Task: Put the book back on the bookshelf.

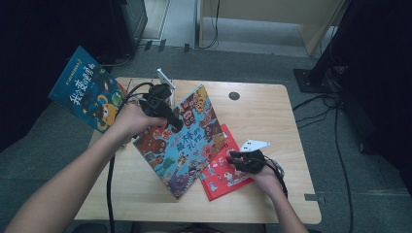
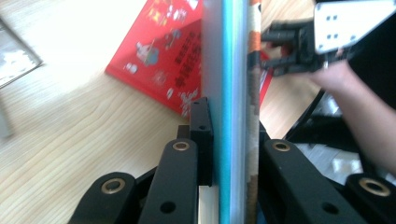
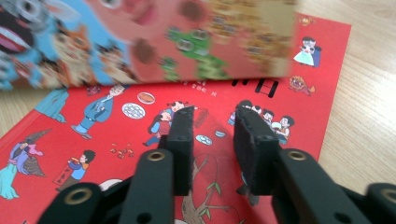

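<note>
High view: we lift the blue book (image 1: 182,141) with our left gripper (image 1: 167,116).
Its jaws clamp the book's edge, tilted above the table (image 1: 272,111); our right gripper (image 1: 243,160) hovers part-open, empty, over the red book (image 1: 221,177).

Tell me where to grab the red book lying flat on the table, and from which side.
Grip the red book at its free near-right edge, sliding in level from the person's side. It lies flat, with the blue picture book, clamped in the left gripper, over its left part. The right gripper hovers there, jaws apart.
</note>
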